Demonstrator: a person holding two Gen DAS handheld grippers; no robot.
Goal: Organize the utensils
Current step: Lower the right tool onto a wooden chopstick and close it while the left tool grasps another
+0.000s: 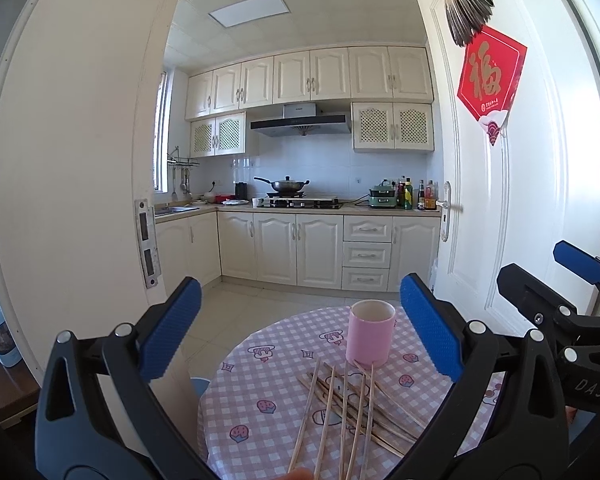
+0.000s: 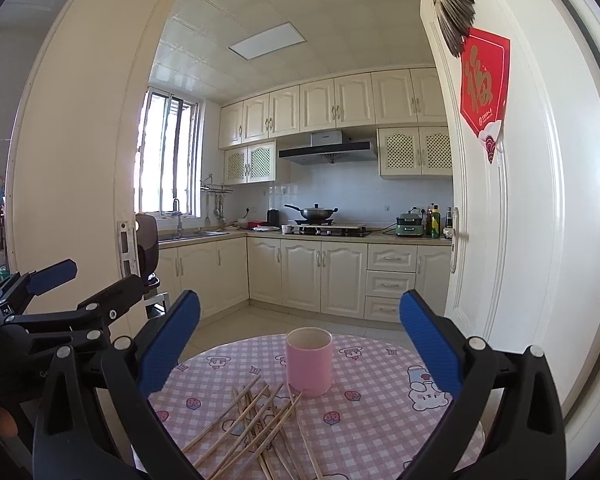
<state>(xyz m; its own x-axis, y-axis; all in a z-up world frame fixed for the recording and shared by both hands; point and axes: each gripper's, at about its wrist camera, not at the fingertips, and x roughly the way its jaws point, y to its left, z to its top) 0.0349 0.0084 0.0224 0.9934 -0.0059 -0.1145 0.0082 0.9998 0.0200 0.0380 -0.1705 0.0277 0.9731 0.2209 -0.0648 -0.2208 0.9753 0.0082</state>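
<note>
While both spread, chopsticks (image 2: 256,420) below right claw (image 2: 300,344), cup (image 2: 309,362) ahead

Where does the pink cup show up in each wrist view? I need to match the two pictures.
Left wrist: pink cup right of centre, low, between the open fingers, behind the chopsticks.
Right wrist: pink cup at centre, low, behind the chopsticks.
Shared landmark: the red door sign, upper right.

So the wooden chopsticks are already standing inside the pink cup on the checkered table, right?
Not quite. The chopsticks lie loose on the checkered table in front of the pink cup, which looks empty. The right wrist view shows it best.
</note>
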